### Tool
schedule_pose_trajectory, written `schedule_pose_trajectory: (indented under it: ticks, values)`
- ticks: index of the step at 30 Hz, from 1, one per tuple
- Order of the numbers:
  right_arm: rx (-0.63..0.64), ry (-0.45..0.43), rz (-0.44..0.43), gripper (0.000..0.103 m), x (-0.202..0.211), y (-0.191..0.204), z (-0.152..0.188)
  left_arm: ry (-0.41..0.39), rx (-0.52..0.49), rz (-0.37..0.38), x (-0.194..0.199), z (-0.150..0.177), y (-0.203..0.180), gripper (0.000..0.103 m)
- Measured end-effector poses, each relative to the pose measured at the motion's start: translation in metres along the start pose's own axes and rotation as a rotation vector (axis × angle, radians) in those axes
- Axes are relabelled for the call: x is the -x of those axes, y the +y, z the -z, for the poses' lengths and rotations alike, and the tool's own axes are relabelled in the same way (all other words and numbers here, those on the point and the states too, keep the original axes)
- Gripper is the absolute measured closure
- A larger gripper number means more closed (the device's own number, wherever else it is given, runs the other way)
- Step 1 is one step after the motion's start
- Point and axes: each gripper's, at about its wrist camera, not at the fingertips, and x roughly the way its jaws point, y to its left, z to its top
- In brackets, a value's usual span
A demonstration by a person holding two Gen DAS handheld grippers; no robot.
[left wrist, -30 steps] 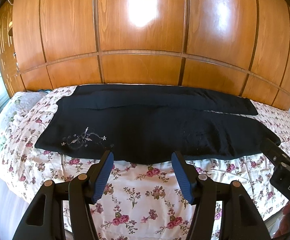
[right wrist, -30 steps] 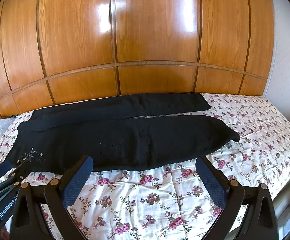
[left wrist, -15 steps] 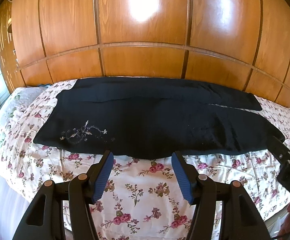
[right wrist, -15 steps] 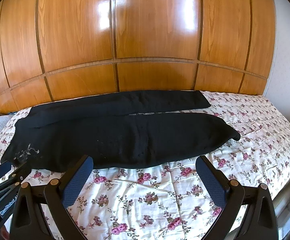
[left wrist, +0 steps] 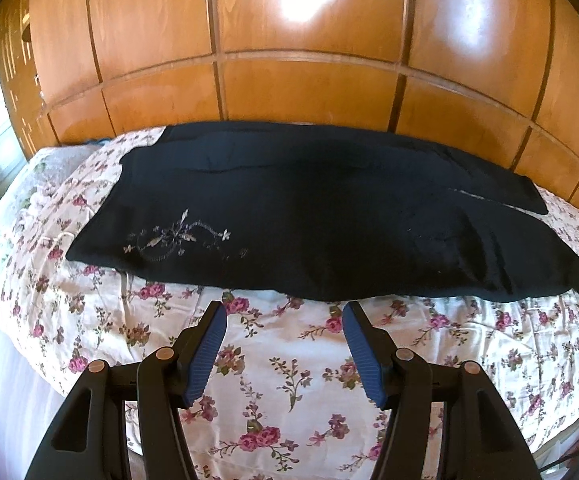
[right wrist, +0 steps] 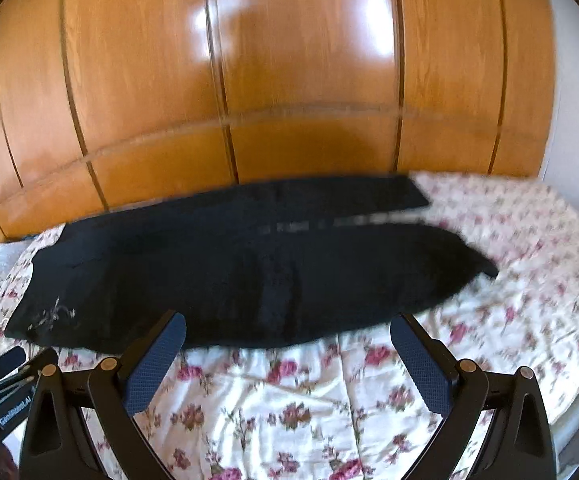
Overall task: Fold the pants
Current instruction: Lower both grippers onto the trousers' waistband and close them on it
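A: How far along is the fold?

B: Barely begun, I'd say. The pants (left wrist: 309, 220) lie spread flat across the bed (left wrist: 289, 380), waist with the embroidery at the left, both legs running right. The far leg lies along the wooden wall (left wrist: 309, 92), the near leg in front of it, a thin gap between them near the hems.

A: So no fold at all?

B: None that I can see. The legs are side by side, not stacked. The view from the right is blurred, but it shows the same layout.

A: And the claws?

B: The left claw (left wrist: 285, 312) has its jaws apart and empty, just short of the near edge of the pants. The right claw (right wrist: 287, 320) is spread wide, nothing between its pads, also at that near edge, further toward the hems.

A: What's left, then?

B: Everything, likely: grip an edge, bring one leg over the other, then fold the length.
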Motion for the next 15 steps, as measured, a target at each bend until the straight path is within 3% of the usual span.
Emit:
schedule_pose_trajectory:
  ticks: [2, 5, 9, 13, 15]
  values:
    - [-0.018, 0.034, 0.010, 0.000, -0.010, -0.008, 0.003, 0.026, 0.012, 0.027, -0.008, 0.001, 0.005, 0.042]
    - [-0.028, 0.080, 0.029, 0.000, -0.026, -0.018, 0.007, 0.063, 0.058, 0.127, -0.020, 0.004, 0.017, 0.042]
    - [-0.081, 0.089, 0.031, 0.000, -0.037, -0.041, 0.010, 0.061, 0.209, 0.272, -0.036, 0.010, 0.048, 0.042]
    - [-0.155, 0.078, 0.014, 0.000, -0.047, -0.072, 0.008, 0.065, 0.326, 0.306, -0.053, 0.012, 0.078, 0.042]
    - [-0.247, 0.082, -0.058, 0.003, -0.055, -0.098, 0.009, 0.071, 0.383, 0.314, -0.062, 0.012, 0.094, 0.042]
